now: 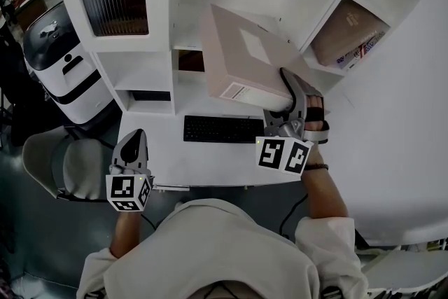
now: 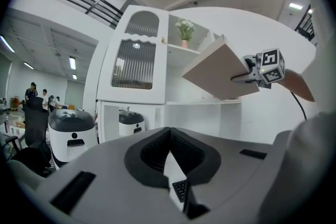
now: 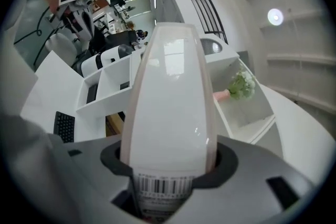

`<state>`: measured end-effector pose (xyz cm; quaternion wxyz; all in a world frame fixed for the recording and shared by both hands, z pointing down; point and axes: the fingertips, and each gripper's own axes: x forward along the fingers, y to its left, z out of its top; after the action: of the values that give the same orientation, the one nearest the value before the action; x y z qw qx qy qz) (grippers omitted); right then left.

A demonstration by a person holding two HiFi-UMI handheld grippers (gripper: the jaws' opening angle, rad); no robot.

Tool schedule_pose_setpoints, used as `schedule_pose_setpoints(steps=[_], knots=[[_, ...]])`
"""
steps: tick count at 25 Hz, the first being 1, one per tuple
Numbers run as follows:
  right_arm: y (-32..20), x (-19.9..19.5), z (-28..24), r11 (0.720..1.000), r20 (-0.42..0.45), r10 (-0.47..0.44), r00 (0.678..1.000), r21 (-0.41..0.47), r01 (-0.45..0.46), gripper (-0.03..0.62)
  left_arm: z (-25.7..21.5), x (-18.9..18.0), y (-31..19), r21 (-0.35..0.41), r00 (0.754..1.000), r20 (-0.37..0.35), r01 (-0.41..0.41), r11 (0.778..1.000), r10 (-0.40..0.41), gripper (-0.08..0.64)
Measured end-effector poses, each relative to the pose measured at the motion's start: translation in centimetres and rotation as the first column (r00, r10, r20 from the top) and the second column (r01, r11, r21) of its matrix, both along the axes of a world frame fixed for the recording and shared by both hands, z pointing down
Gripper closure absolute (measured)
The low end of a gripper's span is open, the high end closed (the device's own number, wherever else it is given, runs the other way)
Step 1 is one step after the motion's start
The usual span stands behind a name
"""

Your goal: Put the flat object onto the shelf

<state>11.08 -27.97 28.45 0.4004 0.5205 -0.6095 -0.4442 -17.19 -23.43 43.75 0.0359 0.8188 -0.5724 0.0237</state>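
Currently, flat box [image 1: 245, 56] [image 2: 218, 71] [image 3: 170, 107]: beige slab held in the air over the far side of the table [image 1: 210, 161], just in front of the shelf's open middle compartments.
Long axis: runs from the near-right end, where it is gripped, away to the far left and towards the shelf [image 1: 189, 10].
Tilt: rolled partly onto its edge, with one broad face turned up and right and a narrow glossy edge facing along the right tool.
Label: a barcode sticker [image 1: 238, 91] sits on the near end.
Right tool [image 1: 283, 107] [image 3: 168, 165] [image 2: 247, 76]: clenched across the box's thickness at its near end, with a pad on each broad face.
Left tool [image 1: 131, 147] [image 2: 169, 136]: jaw tips closed together with nothing between them, held near-left above the table edge.
Keyboard [image 1: 222, 129]: flat on the table, between the person and the raised box.
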Motion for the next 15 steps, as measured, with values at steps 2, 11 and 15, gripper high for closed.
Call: schedule_pose_setpoints(steps=[2, 11, 15], knots=[[0.1, -0.6, -0.3, 1.0, -0.024, -0.01, 1.0, 0.009, 0.01, 0.314, 0.1, -0.3, -0.1, -0.002, 1.0, -0.002, 0.008, 1.0, -0.008, 0.568], [-1.8, -2.8, -0.2, 0.999, -0.216, -0.023, 0.976, 0.039, 0.032, 0.314, 0.2, -1.0, 0.1, -0.004, 1.0, -0.007, 0.025, 1.0, -0.025, 0.568], [-3.2, -3.4, 0.5, 0.999, -0.275, -0.024, 0.961, 0.032, 0.034, 0.314, 0.4, -2.0, 0.1, -0.008, 0.999, -0.01, 0.045, 0.999, -0.045, 0.568]])
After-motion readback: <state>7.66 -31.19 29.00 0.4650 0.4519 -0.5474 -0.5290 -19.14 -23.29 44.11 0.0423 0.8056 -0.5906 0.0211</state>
